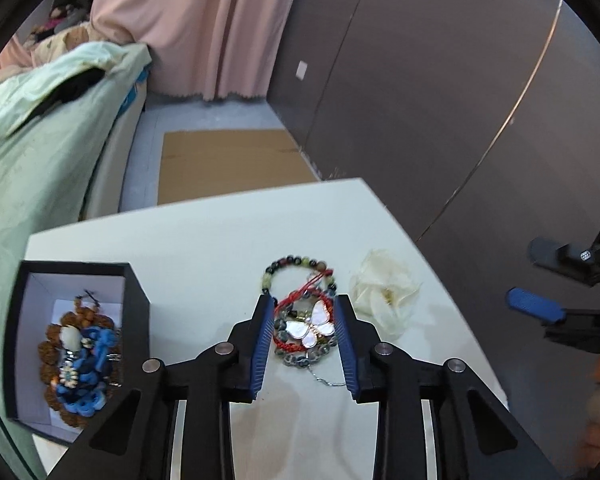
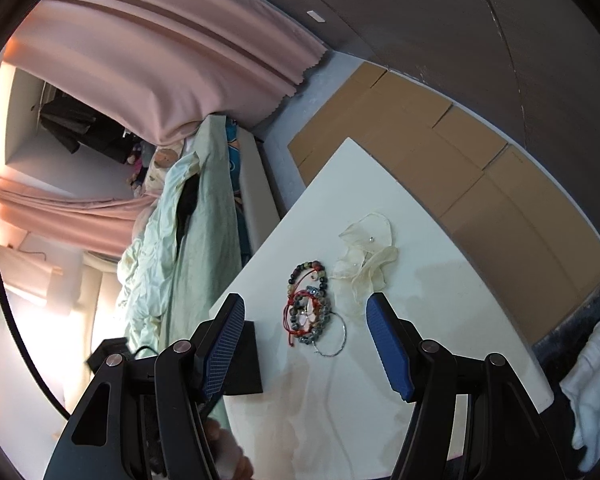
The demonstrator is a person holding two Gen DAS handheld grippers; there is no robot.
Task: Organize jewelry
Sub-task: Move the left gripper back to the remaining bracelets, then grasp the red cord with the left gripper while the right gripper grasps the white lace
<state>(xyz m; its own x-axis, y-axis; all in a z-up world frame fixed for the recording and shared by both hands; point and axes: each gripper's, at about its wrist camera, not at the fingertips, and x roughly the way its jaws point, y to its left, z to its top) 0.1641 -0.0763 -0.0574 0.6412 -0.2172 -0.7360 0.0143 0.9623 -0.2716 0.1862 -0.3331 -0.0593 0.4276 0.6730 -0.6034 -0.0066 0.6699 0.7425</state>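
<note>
Bracelets (image 1: 302, 320) lie heaped mid-way across the white table (image 1: 204, 240), a butterfly pendant (image 1: 315, 323) on top; the left gripper (image 1: 305, 320) straddles the heap, fingers apart, perhaps not yet touching it; the right gripper (image 2: 306, 344) hangs wide open and empty; a black box (image 1: 134, 304) at left holds blue and brown beads (image 1: 80, 360); a cream organza pouch (image 1: 384, 292) sits just beside the heap

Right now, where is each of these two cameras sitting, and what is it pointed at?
Left wrist: rides the left claw, looking down at the bracelet pile between its open fingers; black box to its left.
Right wrist: rides the right claw, held open over the white table; a bit of the hand shows below.
Shared: bracelet pile, cream fabric flower, table.
</note>
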